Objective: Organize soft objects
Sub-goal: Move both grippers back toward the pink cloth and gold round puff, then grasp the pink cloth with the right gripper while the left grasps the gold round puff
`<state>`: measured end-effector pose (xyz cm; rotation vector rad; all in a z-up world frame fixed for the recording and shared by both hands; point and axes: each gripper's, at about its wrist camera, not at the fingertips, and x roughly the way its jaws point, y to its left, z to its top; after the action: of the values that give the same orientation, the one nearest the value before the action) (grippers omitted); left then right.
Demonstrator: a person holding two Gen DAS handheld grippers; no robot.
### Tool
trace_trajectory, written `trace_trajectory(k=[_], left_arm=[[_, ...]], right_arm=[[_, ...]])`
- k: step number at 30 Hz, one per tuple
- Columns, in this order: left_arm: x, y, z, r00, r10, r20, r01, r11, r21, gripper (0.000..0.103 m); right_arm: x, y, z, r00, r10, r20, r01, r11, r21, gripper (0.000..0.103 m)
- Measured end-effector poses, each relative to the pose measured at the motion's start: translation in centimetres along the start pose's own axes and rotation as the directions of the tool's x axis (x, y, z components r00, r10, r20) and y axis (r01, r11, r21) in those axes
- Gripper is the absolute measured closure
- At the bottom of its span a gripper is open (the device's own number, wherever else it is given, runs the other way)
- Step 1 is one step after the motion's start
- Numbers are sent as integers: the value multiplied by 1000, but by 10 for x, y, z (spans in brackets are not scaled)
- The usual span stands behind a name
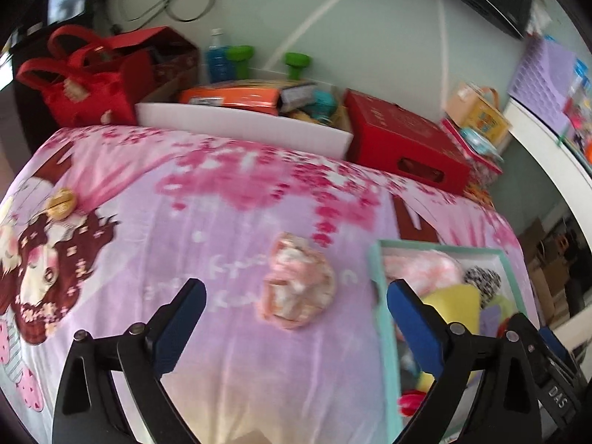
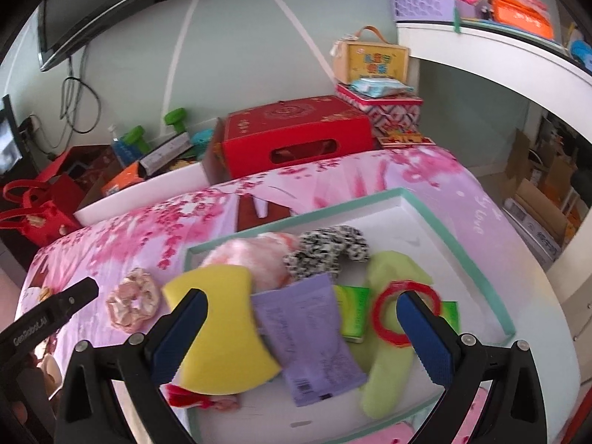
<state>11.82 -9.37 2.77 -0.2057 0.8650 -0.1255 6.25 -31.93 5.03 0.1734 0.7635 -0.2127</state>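
Left gripper (image 1: 296, 314) filled the bottom of its frame, jaws spread wide with nothing between them, hovering over the pink blanket (image 1: 207, 229). Right gripper (image 2: 300, 327) was spread and empty too, low over the teal-rimmed box (image 2: 477, 244) at frame centre, packed with a yellow sponge (image 2: 222, 318) and purple packet (image 2: 307, 336). Pink scrunchie (image 1: 298, 285) sat mid-frame on the blanket, just left of the box.

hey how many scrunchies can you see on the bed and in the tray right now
2. A pink scrunchie lies on the bedspread, left of the tray. A black-and-white scrunchie sits inside the tray toward its back, beside a pink fluffy item. More may be hidden under the pile.
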Motion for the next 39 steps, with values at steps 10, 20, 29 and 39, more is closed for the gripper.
trace_trajectory(k=[10, 20, 29, 39], left_arm=[[-18, 77, 9, 990, 132, 54, -122, 980, -158, 5], [-42, 152, 10, 954, 292, 73, -259, 919, -296, 5], [-46, 205, 10, 927, 369, 67, -319, 869, -379, 5], [-34, 252, 13, 905, 423, 46, -367, 829, -422, 5]], right_arm=[[-5, 57, 3, 991, 132, 31, -130, 990, -49, 0], [-2, 124, -5, 979, 204, 31, -195, 965, -175, 0], [21, 178, -20, 964, 266, -26, -265, 938, -225, 0], [60, 201, -35, 968, 223, -118, -245, 940, -238, 0]])
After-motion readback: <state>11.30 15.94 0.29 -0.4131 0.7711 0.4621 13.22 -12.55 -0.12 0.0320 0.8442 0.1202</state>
